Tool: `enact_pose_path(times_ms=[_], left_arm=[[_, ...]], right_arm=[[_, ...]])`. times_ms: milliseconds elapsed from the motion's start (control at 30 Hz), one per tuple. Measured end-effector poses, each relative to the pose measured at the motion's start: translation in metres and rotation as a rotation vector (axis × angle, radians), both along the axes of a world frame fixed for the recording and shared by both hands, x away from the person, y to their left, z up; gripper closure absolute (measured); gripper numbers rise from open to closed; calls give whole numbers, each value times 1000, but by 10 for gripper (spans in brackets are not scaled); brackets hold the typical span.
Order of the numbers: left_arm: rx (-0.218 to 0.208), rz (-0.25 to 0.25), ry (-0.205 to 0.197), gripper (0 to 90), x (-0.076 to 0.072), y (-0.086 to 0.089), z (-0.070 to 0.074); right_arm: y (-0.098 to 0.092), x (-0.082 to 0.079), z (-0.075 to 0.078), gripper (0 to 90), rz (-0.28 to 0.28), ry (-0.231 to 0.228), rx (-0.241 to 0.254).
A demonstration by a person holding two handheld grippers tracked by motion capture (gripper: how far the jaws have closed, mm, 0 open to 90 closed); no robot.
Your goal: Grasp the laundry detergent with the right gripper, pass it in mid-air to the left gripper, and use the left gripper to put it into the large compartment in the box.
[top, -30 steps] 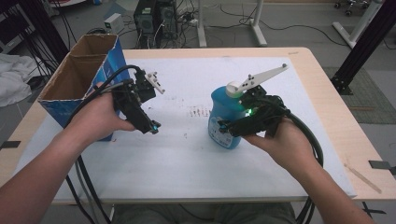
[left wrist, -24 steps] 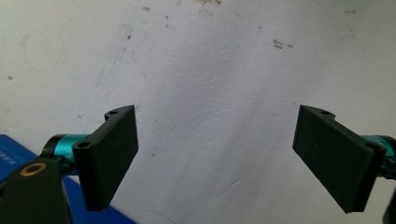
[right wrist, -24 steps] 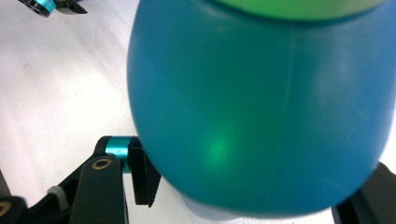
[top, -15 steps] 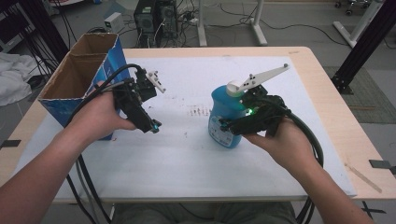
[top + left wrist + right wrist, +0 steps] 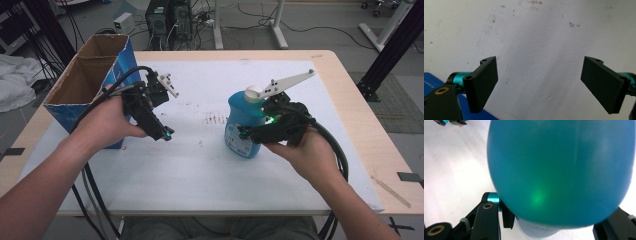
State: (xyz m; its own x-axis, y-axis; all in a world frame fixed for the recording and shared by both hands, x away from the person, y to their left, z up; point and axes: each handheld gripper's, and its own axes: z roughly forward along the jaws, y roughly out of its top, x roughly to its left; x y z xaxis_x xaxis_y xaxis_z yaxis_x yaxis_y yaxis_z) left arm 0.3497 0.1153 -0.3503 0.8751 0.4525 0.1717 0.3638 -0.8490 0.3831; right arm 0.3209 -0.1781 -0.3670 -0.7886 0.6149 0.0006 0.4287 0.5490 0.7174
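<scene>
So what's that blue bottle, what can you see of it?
The blue bottle looks like smooth, glossy plastic, with a white cap and a pale label low on its front. It stands upright on the white table cover, right of centre. The right gripper has just been closing on its body, and its fingers now press its sides.

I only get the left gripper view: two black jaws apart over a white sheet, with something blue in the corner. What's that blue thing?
Observer: A blue cardboard box, open on top, stands beside the left gripper.
Operator: What's the other hand doing?
Observer: The right gripper has just been closing its jaws, and they now press on a blue bottle.
Operator: Is the bottle lifted?
Observer: No, it stands on the white sheet, white cap up.
</scene>
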Motion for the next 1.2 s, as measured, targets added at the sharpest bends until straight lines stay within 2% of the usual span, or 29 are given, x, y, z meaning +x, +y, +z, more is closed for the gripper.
enact_pose_path(times_ms=[133, 233, 367, 533, 733, 833, 967, 1100, 1200], left_arm=[[-2, -16, -4, 143, -1, -1, 6], [-9, -30, -7, 143, -2, -3, 14], [-23, -58, -15, 143, -3, -7, 30], [-30, -110, -11, 143, -4, -14, 54], [-76, -179, -6, 143, -3, -23, 92], [-114, -208, -5, 143, -1, -26, 112], [-141, -245, 2, 143, 3, -30, 133], [-180, -275, 32, 143, 8, -36, 146], [-178, -291, 43, 143, 12, -41, 153]], right_arm=[[-2, 4, 2, 468, 23, 15, 6], [-6, 13, 11, 469, 81, 35, 36], [-7, 23, 24, 470, 146, 40, 33], [-8, 36, 37, 470, 252, 65, 58], [-2, 48, 52, 471, 361, 77, 70], [1, 53, 60, 471, 418, 75, 88], [8, 58, 72, 472, 479, 73, 104], [18, 61, 84, 472, 536, 50, 94], [26, 61, 92, 473, 571, 33, 71]])
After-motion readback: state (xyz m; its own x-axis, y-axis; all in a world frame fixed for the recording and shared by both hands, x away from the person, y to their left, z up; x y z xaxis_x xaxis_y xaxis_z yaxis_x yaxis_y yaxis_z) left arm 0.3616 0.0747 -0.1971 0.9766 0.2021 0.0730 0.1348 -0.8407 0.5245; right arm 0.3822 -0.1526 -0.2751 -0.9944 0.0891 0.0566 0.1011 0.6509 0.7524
